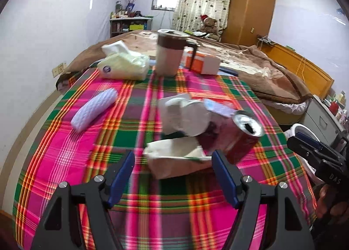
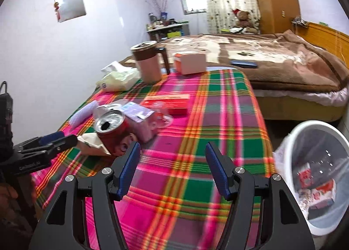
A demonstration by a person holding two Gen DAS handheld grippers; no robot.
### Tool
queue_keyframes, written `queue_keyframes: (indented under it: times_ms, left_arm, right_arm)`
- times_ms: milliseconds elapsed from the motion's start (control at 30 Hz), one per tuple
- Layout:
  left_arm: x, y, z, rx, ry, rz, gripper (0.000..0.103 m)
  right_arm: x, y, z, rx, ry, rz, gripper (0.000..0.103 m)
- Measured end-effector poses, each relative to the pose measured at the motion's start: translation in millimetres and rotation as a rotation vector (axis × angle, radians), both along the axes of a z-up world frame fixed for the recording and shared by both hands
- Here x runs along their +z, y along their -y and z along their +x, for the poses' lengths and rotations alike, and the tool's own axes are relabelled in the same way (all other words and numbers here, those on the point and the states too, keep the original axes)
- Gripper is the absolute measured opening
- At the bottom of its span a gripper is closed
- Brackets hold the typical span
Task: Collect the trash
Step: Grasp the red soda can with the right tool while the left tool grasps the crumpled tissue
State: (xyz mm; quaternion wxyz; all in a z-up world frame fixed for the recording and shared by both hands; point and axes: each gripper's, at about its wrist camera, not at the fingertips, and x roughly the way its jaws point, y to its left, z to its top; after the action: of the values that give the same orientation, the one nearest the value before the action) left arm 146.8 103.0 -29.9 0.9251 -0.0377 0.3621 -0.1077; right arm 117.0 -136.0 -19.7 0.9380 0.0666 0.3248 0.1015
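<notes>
On the plaid tablecloth lies a heap of trash: a dented red can on its side, crumpled white paper, a beige paper bag and a plastic wrapper. My left gripper is open, with the near edge of the beige bag just ahead between its blue fingers; the pads do not press it. My right gripper is open over bare cloth, to the right of the red can. In each wrist view the other gripper shows at the side: the right gripper, the left gripper.
A white bin holding red-and-white wrappers stands on the floor off the table's right edge. On the table's far end are a brown-topped jug, a tissue pack, an orange-white box, a flat orange box and a white quilted pouch. A bed lies behind.
</notes>
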Motion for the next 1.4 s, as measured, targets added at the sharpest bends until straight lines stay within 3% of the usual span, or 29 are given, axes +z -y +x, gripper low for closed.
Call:
queue_keyframes:
  times_ms: [300,567,967,1133,1200,1400]
  left_arm:
    - [-18,-32,19,0.005,-0.054,-0.027,0.075]
    - [-21,-34,34,-0.076,-0.063,-0.040,0.076]
    - [-32,-35,23,-0.145,-0.108,-0.088,0.079]
    - [-43,-22,18,-0.181,-0.139,-0.043,0.079]
    - [-46,-17,16,-0.191,-0.142,-0.045,0.079]
    - [-44,-5,14,-0.249,-0.132,-0.022,0.079]
  right_arm:
    - [-10,-38,9,0.114,-0.012,-0.002,0.064]
    - [-11,-61,24,0.139,-0.031,0.008,0.064]
    - [-12,-73,36,0.115,-0.050,0.051,0.064]
    - [-12,-68,35,0.093,-0.041,0.060,0.063]
    - [-10,-66,31,0.073,-0.015,0.051,0.055]
    - [-10,-53,30,0.043,-0.021,0.047,0.055]
